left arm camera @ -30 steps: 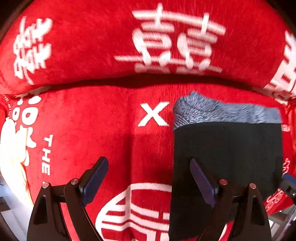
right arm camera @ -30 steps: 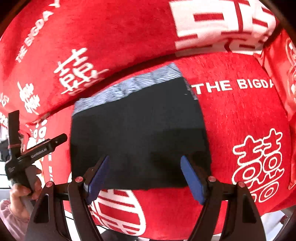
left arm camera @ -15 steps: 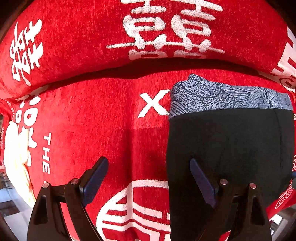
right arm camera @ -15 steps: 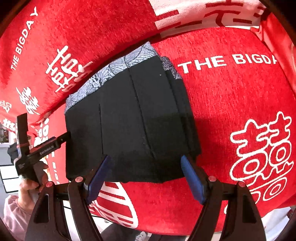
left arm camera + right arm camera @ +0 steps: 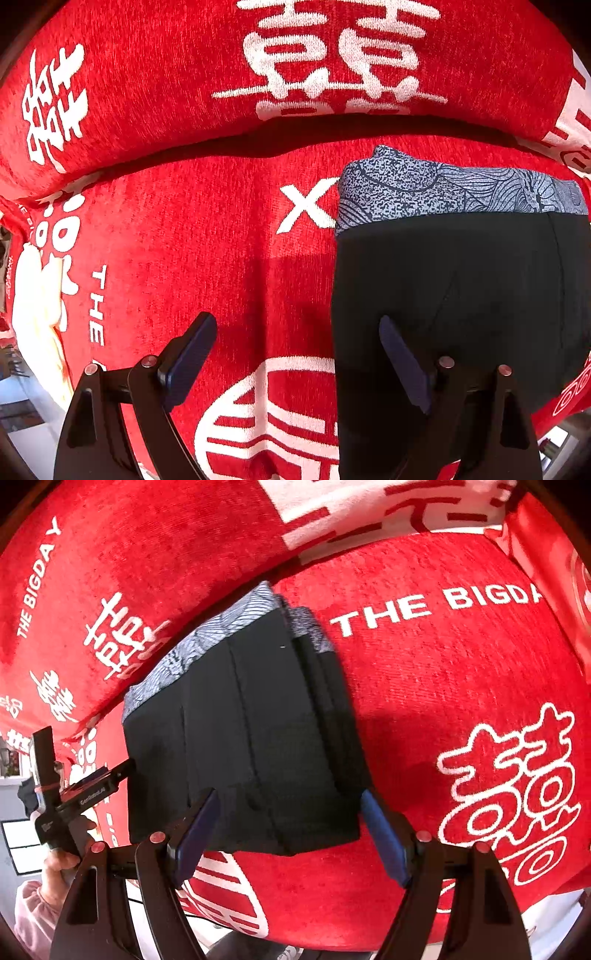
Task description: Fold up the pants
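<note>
Pants (image 5: 243,734) folded into a squat dark block, lying flat on red cover (image 5: 177,236) w/ white lettering; patterned grey waistband (image 5: 454,188) at far edge, close under the seam where the padded back rises. Can't tell if it's a sofa or bed under that cover. Near edge of block runs ragged, layers stepped at the rt side in rt wrist view. Open cover to the L of the block in L view and to the rt of it in rt view, plenty of room both sides; front lip of the seat sits just behind the near hem.

L hand-held gripper (image 5: 295,354): I read jaws spread wide, nothing gripped. One finger over bare red cover, other over the block's L edge; contact w/ cloth not clear. Points straight down.

Rt hand-held gripper (image 5: 288,830): jaws wide too, empty, straddling the near hem, pads outside both corners, not pressing as far as I see. Tilted steeply down.

Rt view also shows L hand-held gripper at the block's L edge, held by a hand (image 5: 61,853) w/ pink sleeve (image 5: 33,912).
</note>
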Tool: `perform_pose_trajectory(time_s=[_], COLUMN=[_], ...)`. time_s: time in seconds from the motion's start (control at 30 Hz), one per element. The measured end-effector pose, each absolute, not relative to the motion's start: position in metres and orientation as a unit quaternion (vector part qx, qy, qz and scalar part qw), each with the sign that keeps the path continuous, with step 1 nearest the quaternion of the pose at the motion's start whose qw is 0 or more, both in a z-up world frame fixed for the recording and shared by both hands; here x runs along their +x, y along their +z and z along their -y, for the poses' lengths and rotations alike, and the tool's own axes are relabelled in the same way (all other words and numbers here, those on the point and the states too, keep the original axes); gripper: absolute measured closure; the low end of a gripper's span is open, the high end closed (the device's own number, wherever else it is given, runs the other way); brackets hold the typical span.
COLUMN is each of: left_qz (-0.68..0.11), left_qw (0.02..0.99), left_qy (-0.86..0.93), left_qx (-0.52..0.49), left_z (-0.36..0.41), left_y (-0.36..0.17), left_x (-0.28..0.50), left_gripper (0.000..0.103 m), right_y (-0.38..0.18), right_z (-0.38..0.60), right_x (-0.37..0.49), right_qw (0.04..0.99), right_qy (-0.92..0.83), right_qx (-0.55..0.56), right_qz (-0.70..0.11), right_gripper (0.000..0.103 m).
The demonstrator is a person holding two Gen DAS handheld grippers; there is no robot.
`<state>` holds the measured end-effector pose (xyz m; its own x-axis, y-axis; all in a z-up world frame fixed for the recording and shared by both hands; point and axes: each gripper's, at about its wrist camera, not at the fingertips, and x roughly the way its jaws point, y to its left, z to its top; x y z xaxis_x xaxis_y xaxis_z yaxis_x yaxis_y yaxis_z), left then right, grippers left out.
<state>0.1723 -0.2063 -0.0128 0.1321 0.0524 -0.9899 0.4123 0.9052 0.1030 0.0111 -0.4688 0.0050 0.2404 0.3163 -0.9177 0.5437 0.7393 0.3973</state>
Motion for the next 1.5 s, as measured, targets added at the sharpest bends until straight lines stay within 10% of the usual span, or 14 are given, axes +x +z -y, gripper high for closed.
perform_pose_trajectory(time_s=[0.5, 1.23, 1.5], left_qz=[-0.692, -0.719, -0.682], left_qw=[0.669, 0.592, 0.639], left_qy=[-0.272, -0.362, -0.354], left_qx=[-0.016, -0.048, -0.040], left_z=[0.178, 0.210, 0.211], left_y=[-0.012, -0.069, -0.037], left_x=[0.185, 0.194, 0.181], left_gripper=[0.013, 0.011, 0.042], right_y=[-0.018, -0.087, -0.072], right_z=[0.503, 0.530, 0.525], right_x=[0.009, 0.060, 0.056], right_qw=[0.707, 0.635, 0.635], right_qy=[-0.031, 0.172, 0.129], right_qx=[0.382, 0.477, 0.470], right_qz=[-0.594, -0.582, -0.600], right_gripper=[0.020, 0.019, 0.048])
